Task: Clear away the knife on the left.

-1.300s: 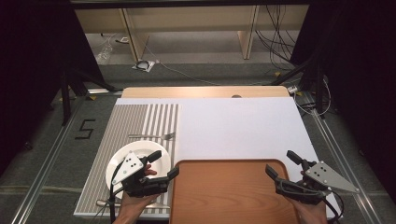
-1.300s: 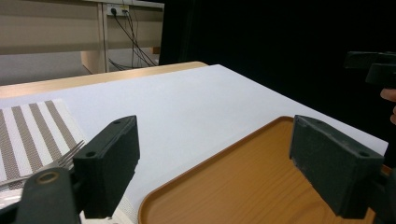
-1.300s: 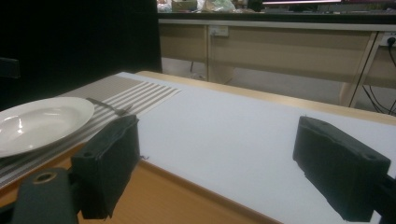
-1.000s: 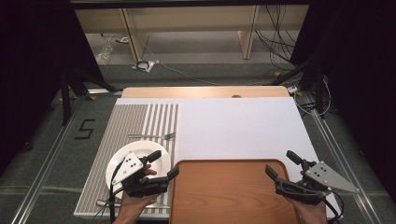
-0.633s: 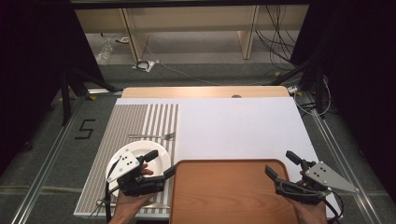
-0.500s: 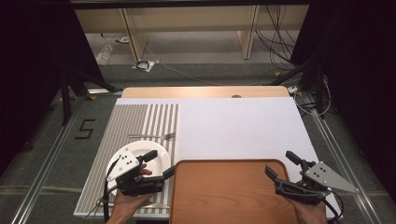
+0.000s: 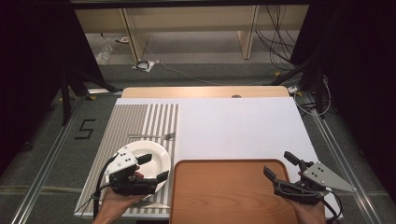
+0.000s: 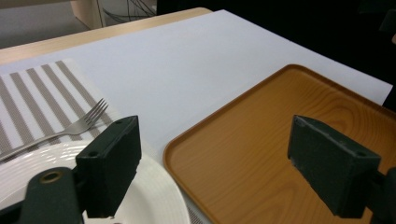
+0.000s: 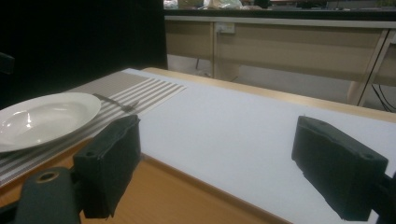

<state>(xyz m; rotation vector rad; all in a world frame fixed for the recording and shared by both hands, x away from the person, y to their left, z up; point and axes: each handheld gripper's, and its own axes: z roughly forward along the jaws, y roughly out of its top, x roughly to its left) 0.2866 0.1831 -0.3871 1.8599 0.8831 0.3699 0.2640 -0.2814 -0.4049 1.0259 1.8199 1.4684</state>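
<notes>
A: What does the table [image 7: 233, 130] look like?

B: It is covered in white, with a bare wooden strip along its far edge. A grey striped placemat [image 7: 135, 123] lies on the near left part. Around the table the floor is grey, with metal rails on both sides. Pale wooden furniture legs and loose cables stand beyond the far edge, and the rest of the room is dark.

A: And on the table?

B: A white plate [image 7: 152, 156] sits on the near part of the placemat, at its right edge. A fork [image 7: 152, 136] lies flat on the placemat just beyond the plate. A brown wooden tray [image 7: 229, 191] lies at the near edge, just beside the plate on its right, and there is nothing on it.

A: Where are the grippers?

B: The left gripper [image 7: 154, 168] hangs over the near right part of the plate, its jaws spread wide and holding nothing. In the left gripper view, one jaw is above the plate rim and the other above the tray. The right gripper [image 7: 280, 163] is by the tray's right edge, also wide open and empty.

A: Anything in the way?

B: The tray's raised rim stands between the plate and the tray floor.
</notes>
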